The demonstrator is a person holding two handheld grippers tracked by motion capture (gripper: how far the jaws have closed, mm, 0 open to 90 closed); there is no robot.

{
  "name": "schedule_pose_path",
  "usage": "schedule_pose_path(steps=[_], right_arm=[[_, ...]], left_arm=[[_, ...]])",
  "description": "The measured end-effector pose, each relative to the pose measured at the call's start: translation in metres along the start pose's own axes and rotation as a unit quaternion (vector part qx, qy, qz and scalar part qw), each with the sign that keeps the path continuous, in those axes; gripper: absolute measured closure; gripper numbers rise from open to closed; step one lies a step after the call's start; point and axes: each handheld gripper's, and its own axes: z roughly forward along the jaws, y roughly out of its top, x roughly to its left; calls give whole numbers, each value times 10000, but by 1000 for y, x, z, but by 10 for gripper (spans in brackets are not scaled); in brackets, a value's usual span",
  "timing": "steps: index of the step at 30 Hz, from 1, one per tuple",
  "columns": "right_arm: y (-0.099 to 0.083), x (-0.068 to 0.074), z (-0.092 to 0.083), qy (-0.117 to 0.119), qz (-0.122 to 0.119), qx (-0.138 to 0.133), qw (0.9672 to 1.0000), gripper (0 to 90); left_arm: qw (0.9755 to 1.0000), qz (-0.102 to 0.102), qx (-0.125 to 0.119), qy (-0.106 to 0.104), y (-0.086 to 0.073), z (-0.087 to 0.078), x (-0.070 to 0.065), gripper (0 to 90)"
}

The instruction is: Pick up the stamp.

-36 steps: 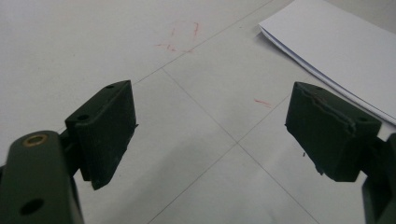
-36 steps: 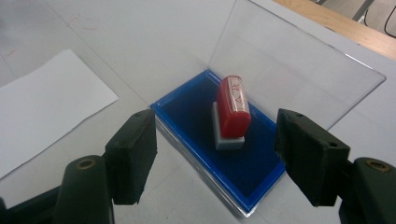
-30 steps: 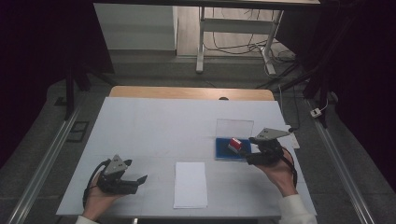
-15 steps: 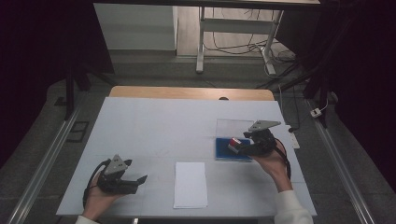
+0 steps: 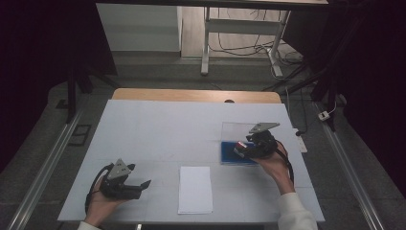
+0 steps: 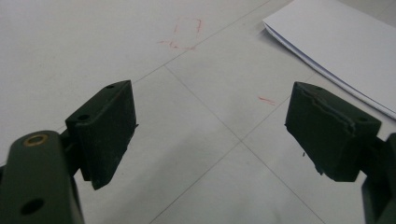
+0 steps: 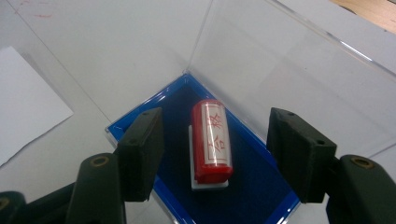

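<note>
A red stamp (image 7: 212,140) with red characters on a white label lies on the blue pad (image 7: 254,186) of a clear box (image 7: 289,60). In the high view the stamp (image 5: 241,145) and the blue pad (image 5: 230,154) sit at the table's right. My right gripper (image 7: 215,154) hovers open over the box, one jaw on each side of the stamp, apart from it. In the high view the right gripper (image 5: 242,150) is held by a hand. My left gripper (image 5: 143,184) stands open low over the bare table at the front left, nothing between its jaws (image 6: 210,135).
A white sheet of paper (image 5: 195,189) lies near the front edge between the two hands; its corner (image 6: 336,46) is to the right of the left gripper. Faint red marks (image 6: 184,32) are on the white table (image 5: 158,129). The clear lid stands upright behind the pad.
The right gripper has moved left and forward from beside the box to over the blue pad, straddling the stamp. The left gripper has stayed put.
</note>
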Motion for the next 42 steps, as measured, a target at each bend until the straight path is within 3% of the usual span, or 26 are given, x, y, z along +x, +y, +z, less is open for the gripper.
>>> schedule_pose_path(steps=[15,26,36,42], right_arm=[[-1,-4,8,-40,-37,69,10000,520],[-1,-5,13,165,-56,136,9998,664],[-1,-4,13,235,11,189,9995,692],[2,0,13,96,-55,280,9995,699]], left_arm=[[10000,20,28,15,0,1,0,166],[10000,18,42,27,0,1,0,165],[10000,18,36,44,-1,0,0,165],[10000,13,27,43,-1,0,0,165]])
